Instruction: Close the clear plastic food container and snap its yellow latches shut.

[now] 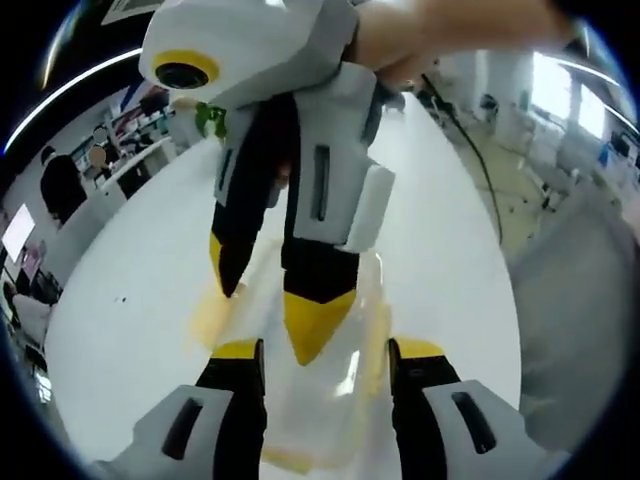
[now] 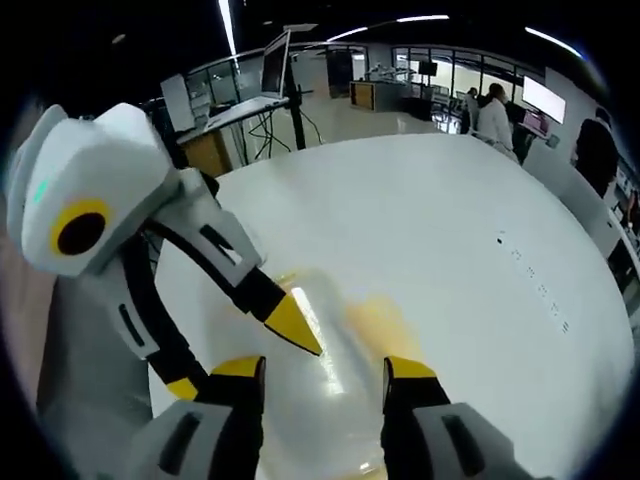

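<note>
The clear plastic food container (image 1: 330, 400) lies on the white table, blurred, with pale yellow latches (image 1: 208, 322) at its sides. My left gripper (image 1: 327, 355) is open, its jaws standing either side of the container. My right gripper (image 1: 268, 315) comes down from above, open, with one yellow fingertip (image 1: 310, 335) down on the container's lid and the other by the left latch. In the right gripper view the container (image 2: 335, 400) sits between my right gripper's (image 2: 325, 370) open jaws, a yellow latch (image 2: 372, 322) beyond it. The left gripper (image 2: 240, 355) enters from the left, one tip on the lid.
The white table (image 1: 130, 300) spreads wide around the container. A black cable (image 1: 462, 140) runs along its far right edge. A hand (image 1: 440, 40) holds the right gripper. People (image 2: 492, 118), desks and monitors stand beyond the table (image 2: 480, 250).
</note>
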Available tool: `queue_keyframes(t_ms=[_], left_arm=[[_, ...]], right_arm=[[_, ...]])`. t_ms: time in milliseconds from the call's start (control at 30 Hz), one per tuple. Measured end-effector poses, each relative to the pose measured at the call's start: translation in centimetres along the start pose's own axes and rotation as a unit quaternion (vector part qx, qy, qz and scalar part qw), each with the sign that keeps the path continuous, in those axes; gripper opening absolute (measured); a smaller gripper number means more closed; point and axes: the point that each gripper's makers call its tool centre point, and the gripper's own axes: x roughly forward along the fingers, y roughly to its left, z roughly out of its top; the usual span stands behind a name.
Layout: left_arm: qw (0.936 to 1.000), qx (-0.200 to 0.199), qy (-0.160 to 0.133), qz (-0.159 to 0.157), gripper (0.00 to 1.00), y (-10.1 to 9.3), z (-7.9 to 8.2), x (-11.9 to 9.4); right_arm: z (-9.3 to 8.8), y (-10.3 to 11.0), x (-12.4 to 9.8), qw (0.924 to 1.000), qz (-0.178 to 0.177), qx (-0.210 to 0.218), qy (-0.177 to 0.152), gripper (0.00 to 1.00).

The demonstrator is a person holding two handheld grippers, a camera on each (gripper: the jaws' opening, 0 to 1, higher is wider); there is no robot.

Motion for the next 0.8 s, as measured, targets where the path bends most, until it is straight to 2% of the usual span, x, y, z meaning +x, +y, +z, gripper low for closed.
queue_keyframes(t_ms=[267,533,800], left_arm=[[0.9998,0.021,-0.001,0.003,0.50,-0.1,0.1,0.3],[0.9997,0.023,-0.012,0.002,0.51,0.0,0.1,0.4],[0.9992,0.037,-0.014,0.008,0.51,0.0,0.1,0.6]], right_arm=[[-0.1,-0.5,0.4,0.9995,0.012,-0.023,0.017,0.46],[-0.8,-0.5,1.1,0.9973,0.038,-0.044,0.045,0.46],[-0.7,-0.3,1.3,0.9960,0.058,-0.041,0.053,0.46]])
